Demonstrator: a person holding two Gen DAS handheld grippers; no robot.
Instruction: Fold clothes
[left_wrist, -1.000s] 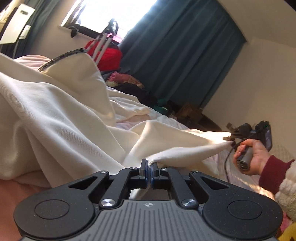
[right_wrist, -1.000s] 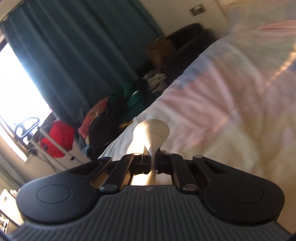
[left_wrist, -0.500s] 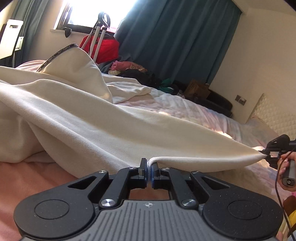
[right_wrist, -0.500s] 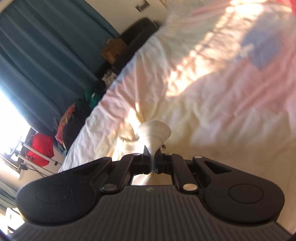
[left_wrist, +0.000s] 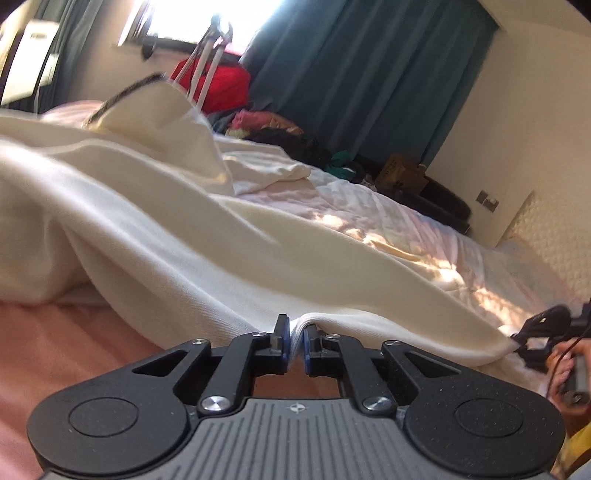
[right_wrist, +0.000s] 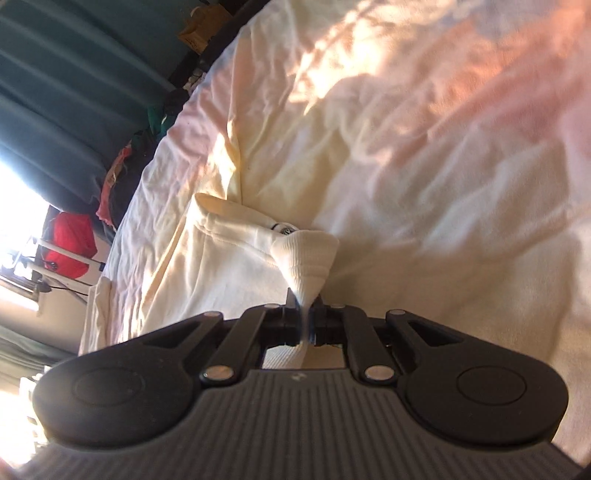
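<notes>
Cream garment (left_wrist: 192, 236) lies spread across a bed (left_wrist: 399, 221) with pale, sunlit bedding. In the left wrist view its long axis runs from the heaped cloth at the far left down to a stretched corner at the lower right. Behind the bed are teal curtains (left_wrist: 369, 81), a bright window, a red suitcase (left_wrist: 218, 85), a pile of clothes and a cardboard box (left_wrist: 400, 171) on the floor beside a pale wall. Left gripper (left_wrist: 293, 341): its jaws have just been opening and stand slightly apart, with a fold of the garment's near edge between them; the blue pads do not appear to press on it. At the right edge, the right gripper (left_wrist: 535, 334), held in a hand (left_wrist: 565, 369), has the stretched corner.

In the right wrist view the scene is tilted. Right gripper (right_wrist: 303, 317): jaws closed on a ribbed cuff (right_wrist: 306, 254) of the garment (right_wrist: 207, 266), which fans out beyond the fingertips. From the cuff the cloth runs away to the left over the bedding (right_wrist: 424, 166), lying flat. Curtains (right_wrist: 66, 85) and the suitcase (right_wrist: 72, 240) sit along the left side.
</notes>
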